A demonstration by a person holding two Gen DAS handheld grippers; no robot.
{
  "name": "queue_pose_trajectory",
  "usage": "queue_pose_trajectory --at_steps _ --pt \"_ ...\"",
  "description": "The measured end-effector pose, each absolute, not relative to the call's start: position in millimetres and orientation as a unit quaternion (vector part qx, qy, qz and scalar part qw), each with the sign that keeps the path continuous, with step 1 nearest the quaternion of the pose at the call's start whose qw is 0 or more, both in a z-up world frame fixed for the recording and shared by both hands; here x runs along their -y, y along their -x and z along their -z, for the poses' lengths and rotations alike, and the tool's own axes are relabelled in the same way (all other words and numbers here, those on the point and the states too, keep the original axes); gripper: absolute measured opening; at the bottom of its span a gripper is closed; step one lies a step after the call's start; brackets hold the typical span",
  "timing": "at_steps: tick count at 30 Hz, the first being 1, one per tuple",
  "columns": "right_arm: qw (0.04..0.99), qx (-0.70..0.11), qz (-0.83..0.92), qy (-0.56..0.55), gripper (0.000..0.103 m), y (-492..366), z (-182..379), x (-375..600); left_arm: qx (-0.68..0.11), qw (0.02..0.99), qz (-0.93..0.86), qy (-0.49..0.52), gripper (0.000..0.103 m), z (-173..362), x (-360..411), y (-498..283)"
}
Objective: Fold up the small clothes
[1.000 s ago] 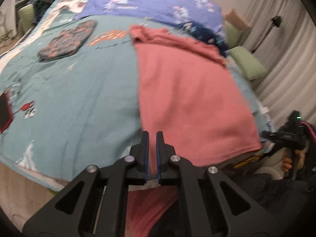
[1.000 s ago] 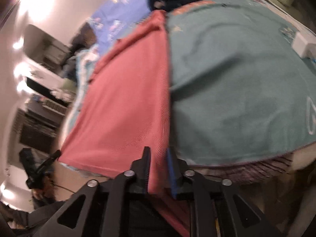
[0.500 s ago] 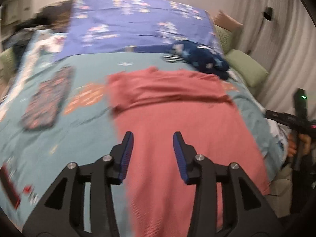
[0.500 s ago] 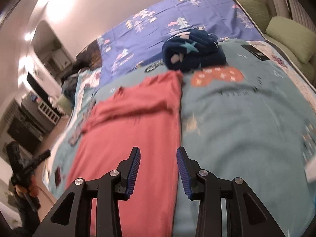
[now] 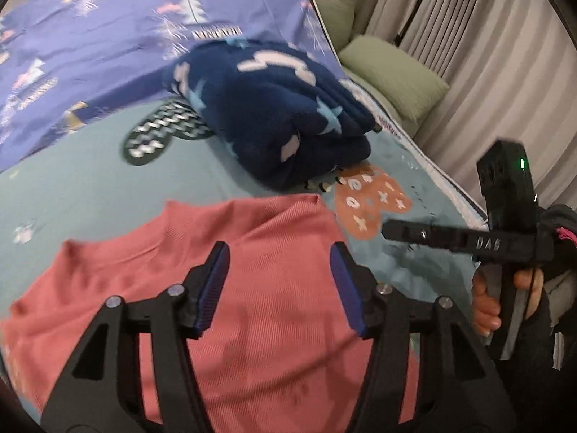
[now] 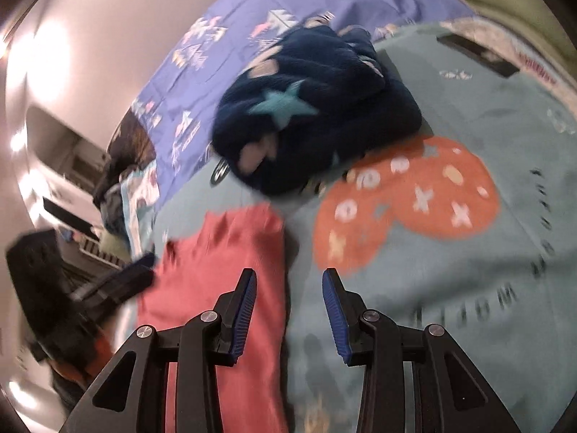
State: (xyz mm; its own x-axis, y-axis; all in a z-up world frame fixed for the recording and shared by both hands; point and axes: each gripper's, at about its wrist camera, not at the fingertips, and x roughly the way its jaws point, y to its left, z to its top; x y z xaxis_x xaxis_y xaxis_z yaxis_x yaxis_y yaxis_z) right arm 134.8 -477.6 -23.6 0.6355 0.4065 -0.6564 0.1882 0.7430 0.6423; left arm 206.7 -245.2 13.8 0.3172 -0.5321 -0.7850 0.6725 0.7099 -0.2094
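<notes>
A salmon-pink garment [image 5: 252, 259] lies flat on the teal bedspread [image 5: 72, 166]. My left gripper [image 5: 279, 259] is open and empty, over the garment's far end. In the right wrist view the garment [image 6: 230, 252] lies left of centre. My right gripper [image 6: 288, 288] is open and empty, over the garment's right edge and the teal cover [image 6: 450, 306]. The right gripper's body also shows in the left wrist view [image 5: 468, 241], held by a hand to the right of the garment.
A folded navy blanket with stars [image 5: 281, 115] sits just beyond the garment, also in the right wrist view [image 6: 306, 115]. A purple patterned sheet [image 5: 108, 36] lies behind it. Green pillows [image 5: 393, 75] and grey curtains [image 5: 487, 36] stand at the right.
Both grippers opened and let go of the pink garment, then moved forward over it toward its far end near the navy blanket.
</notes>
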Motion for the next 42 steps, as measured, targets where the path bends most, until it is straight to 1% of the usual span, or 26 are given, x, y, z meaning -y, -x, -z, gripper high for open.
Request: queue_pose_trajectory --at_steps 5,8,11,12,13,14,15,17,19,20,21,23,26,27,28,29,30,32,33,34,35,42 --pt "0.807 -0.439 -0.093 -0.384 0.039 -178.7 39.4 487.4 -0.471 0.792 0.381 -0.082 0.059 14.6 257.4 -223.4" --pt "0.805 -0.444 -0.113 -0.377 0.039 -198.0 41.3 483.4 -0.469 0.784 0.396 -0.094 0.059 23.1 257.8 -223.1" --pt "0.799 -0.473 -0.124 -0.35 0.039 -216.6 47.4 468.5 -0.468 0.776 0.406 -0.114 0.059 29.9 262.5 -218.0" --pt "0.795 -0.487 -0.125 -0.338 0.035 -223.0 51.8 461.0 -0.466 0.775 0.41 -0.121 0.059 31.8 265.4 -215.1" --pt "0.795 -0.496 -0.125 -0.327 0.001 -227.0 55.0 454.0 -0.464 0.774 0.411 -0.129 0.059 33.4 269.0 -212.0" --pt "0.798 -0.499 -0.123 -0.317 0.003 -229.4 54.6 450.8 -0.461 0.774 0.412 -0.135 0.059 34.7 272.2 -210.6" --pt "0.813 -0.494 -0.103 -0.291 0.003 -229.4 49.2 448.7 -0.456 0.775 0.413 -0.142 0.059 35.3 274.4 -207.0" --pt "0.863 -0.442 -0.058 -0.24 0.001 -222.0 26.5 453.6 -0.444 0.779 0.416 -0.152 0.059 35.4 277.2 -203.3" --pt "0.891 -0.413 0.016 -0.188 0.001 -219.9 15.5 462.9 -0.435 0.782 0.418 -0.157 0.059 36.1 278.9 -201.5" --pt "0.891 -0.414 0.028 -0.186 0.001 -221.1 16.3 469.4 -0.433 0.784 0.416 -0.159 0.059 37.8 279.4 -201.0" --pt "0.882 -0.422 0.018 -0.206 0.002 -221.6 20.7 477.3 -0.433 0.785 0.414 -0.16 0.059 39.8 279.8 -201.5" --pt "0.872 -0.432 -0.022 -0.23 0.003 -216.2 24.4 480.1 -0.433 0.786 0.412 -0.158 0.059 42.1 280.5 -201.5" --pt "0.87 -0.444 -0.065 -0.203 0.008 -197.3 16.8 459.6 -0.431 0.788 0.412 -0.154 0.059 40.8 281.3 -201.2" --pt "0.866 -0.45 -0.083 -0.2 0.017 -193.1 15.9 450.8 -0.431 0.788 0.412 -0.152 0.059 39.3 280.7 -199.9" --pt "0.862 -0.457 -0.101 -0.194 0.032 -188.1 15.4 438.8 -0.431 0.788 0.413 -0.149 0.059 38.2 279.2 -200.4" --pt "0.861 -0.461 -0.108 -0.186 0.041 -185.2 16.0 429.9 -0.43 0.788 0.415 -0.147 0.059 35.9 277.7 -199.4" --pt "0.863 -0.462 -0.106 -0.176 0.054 -184.1 17.8 423.0 -0.428 0.79 0.416 -0.144 0.059 33.4 275.7 -198.4" --pt "0.868 -0.467 -0.089 -0.145 0.054 -186.4 22.5 410.5 -0.421 0.794 0.414 -0.143 0.059 28.0 269.6 -196.9" --pt "0.87 -0.472 -0.077 -0.119 0.045 -190.4 27.2 403.8 -0.419 0.797 0.408 -0.15 0.059 26.6 265.7 -195.7" --pt "0.874 -0.47 -0.07 -0.1 0.017 -196.0 30.1 400.8 -0.411 0.803 0.402 -0.155 0.059 24.6 259.2 -192.8" --pt "0.88 -0.464 -0.063 -0.078 0.01 -196.4 31.8 396.2 -0.407 0.807 0.398 -0.158 0.059 23.7 253.3 -192.9" --pt "0.908 -0.419 0.003 0.004 0.009 -180.2 21.6 370.4 -0.416 0.833 0.331 -0.15 0.059 29.2 195.7 -206.6"
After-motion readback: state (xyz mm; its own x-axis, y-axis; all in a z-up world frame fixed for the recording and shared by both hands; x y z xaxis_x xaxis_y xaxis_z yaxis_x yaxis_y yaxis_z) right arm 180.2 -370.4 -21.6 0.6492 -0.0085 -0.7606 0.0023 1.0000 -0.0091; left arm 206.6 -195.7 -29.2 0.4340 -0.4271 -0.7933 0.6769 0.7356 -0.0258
